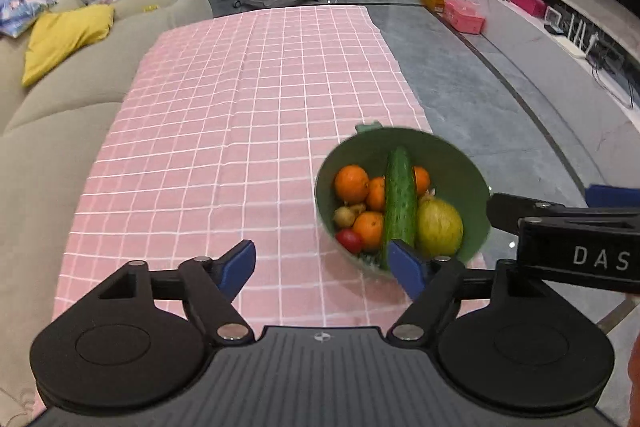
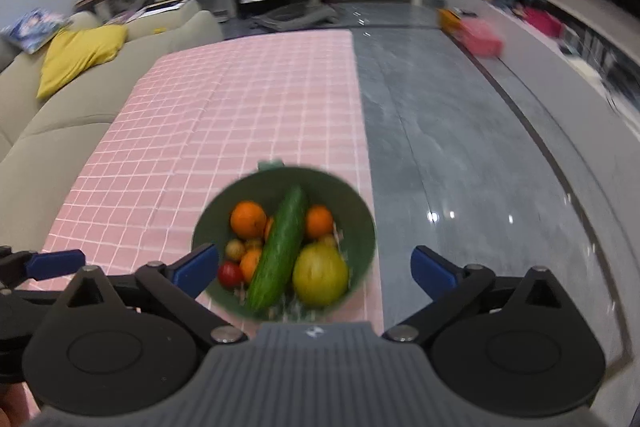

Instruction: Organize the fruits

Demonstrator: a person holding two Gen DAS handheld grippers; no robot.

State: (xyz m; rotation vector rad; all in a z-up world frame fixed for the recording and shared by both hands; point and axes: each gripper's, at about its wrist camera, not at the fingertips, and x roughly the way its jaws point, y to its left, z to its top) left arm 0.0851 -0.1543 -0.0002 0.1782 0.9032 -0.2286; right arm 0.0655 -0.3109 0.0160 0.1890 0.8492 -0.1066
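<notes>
A green bowl [image 1: 404, 147] is sitting near the right edge of the pink checked tablecloth [image 1: 240, 107], and it is carrying a full load: oranges [image 1: 351, 183], a long cucumber [image 1: 400, 203] lying across the middle, a yellow-green round fruit [image 1: 439, 227] to the right of it, and a small red fruit [image 1: 349, 240] at the near rim. The left gripper [image 1: 322, 265] is hovering wide open and gripping nothing, its right fingertip overlapping the bowl's near rim. Over on the right, the right gripper [image 2: 316, 269] is spread wide too, empty, its fingers framing the bowl [image 2: 352, 203]. A beige sofa [image 1: 60, 131] is flanking the cloth's left side; grey floor [image 2: 460, 147] is lying to the right.
</notes>
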